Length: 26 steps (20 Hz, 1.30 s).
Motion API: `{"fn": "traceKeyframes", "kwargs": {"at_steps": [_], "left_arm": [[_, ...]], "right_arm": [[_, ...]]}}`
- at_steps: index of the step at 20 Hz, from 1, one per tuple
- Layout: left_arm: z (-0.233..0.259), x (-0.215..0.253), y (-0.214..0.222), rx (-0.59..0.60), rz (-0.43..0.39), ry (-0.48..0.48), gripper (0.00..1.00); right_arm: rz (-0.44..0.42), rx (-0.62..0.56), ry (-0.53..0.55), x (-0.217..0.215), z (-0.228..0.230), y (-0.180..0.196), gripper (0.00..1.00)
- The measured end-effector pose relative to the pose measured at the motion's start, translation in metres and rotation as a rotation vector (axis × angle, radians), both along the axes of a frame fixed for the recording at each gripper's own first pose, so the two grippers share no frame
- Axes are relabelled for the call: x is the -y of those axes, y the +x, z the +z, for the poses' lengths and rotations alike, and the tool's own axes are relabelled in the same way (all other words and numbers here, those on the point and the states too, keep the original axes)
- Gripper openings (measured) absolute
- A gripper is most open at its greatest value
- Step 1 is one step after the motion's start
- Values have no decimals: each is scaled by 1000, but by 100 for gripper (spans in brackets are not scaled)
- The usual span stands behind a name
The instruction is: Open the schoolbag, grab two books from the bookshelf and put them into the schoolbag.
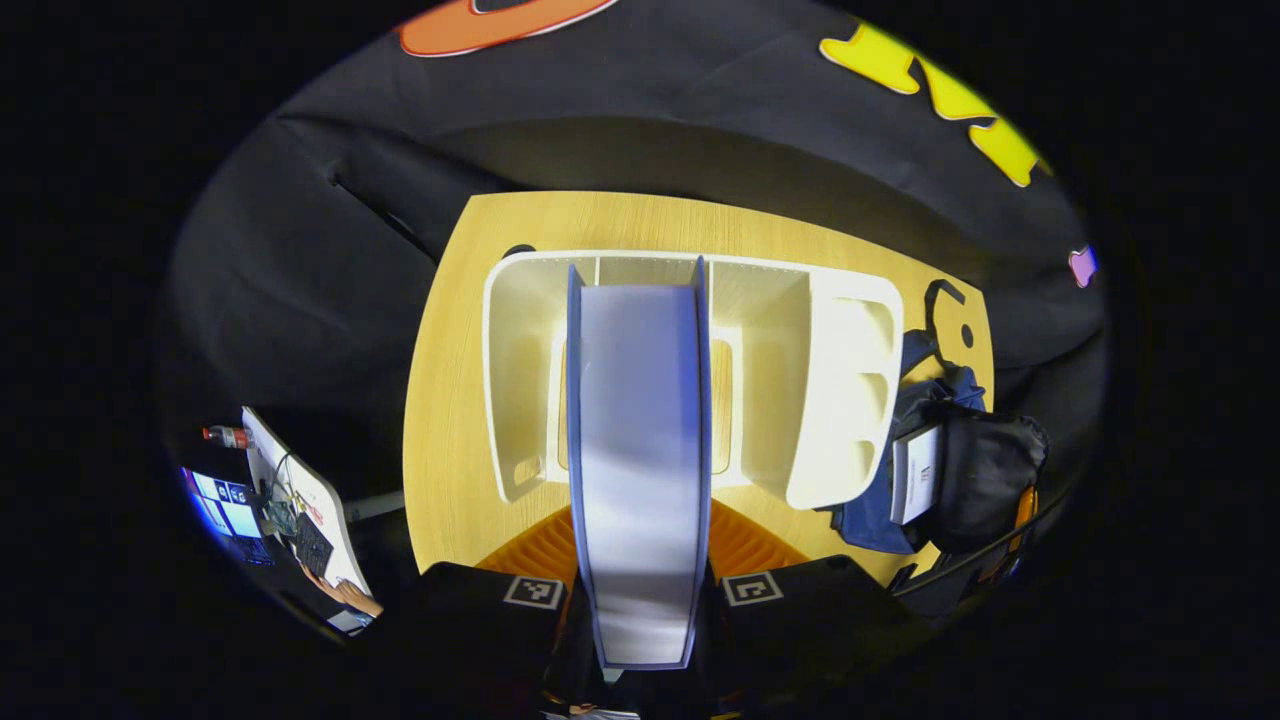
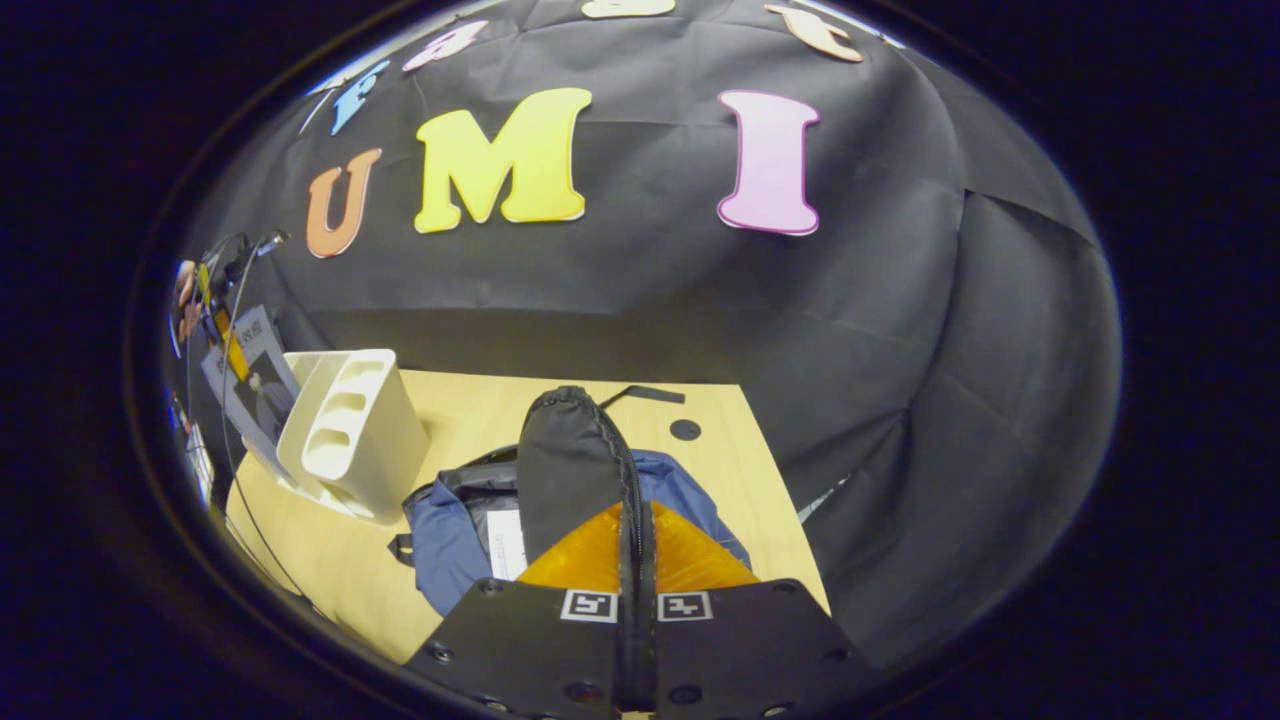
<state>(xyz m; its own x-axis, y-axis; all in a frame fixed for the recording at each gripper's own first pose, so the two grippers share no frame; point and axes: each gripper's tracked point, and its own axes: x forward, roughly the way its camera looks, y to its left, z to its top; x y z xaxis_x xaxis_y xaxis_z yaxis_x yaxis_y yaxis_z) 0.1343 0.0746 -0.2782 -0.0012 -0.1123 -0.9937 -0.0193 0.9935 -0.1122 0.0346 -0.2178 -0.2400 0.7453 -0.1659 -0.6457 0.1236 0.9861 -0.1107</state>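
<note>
Left gripper [image 1: 640, 590] that I steer clamps a blue-edged book [image 1: 640, 450] upright, spine facing me, above the white bookshelf [image 1: 850, 400] on the wooden tabletop [image 1: 440, 420]. Right gripper [image 2: 637, 600] pinches the black flap [image 2: 570, 470] of the blue schoolbag [image 2: 450, 540], which lies open by the tabletop's right edge with another book [image 1: 915, 475] inside.

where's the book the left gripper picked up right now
In the left gripper view the book stands clamped between the left gripper fingers, held above the white bookshelf, with the schoolbag off to the right.
</note>
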Motion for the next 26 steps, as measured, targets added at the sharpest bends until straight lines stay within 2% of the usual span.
{"fn": "traceKeyframes", "kwargs": {"at_steps": [9,11,14,18,21,24,26], "left_arm": [[89,-13,-47,124,102,-65,43],[102,1,-59,147,134,-148,41],[119,35,-75,178,172,-330,43],[129,55,-86,222,274,-496,43],[128,75,-93,268,286,-581,43],[124,115,-100,283,307,-698,43],[110,145,-109,281,283,-716,43]], "right_arm": [[41,5,13,-2,-2,-3,0],[47,4,14,-2,-2,-4,2],[56,0,11,-2,-2,-6,0],[68,-2,7,-3,-3,-8,0],[77,-9,4,-2,-5,-10,0],[83,-13,4,-2,-6,-12,0],[85,-15,6,-2,-6,-12,0]]}}
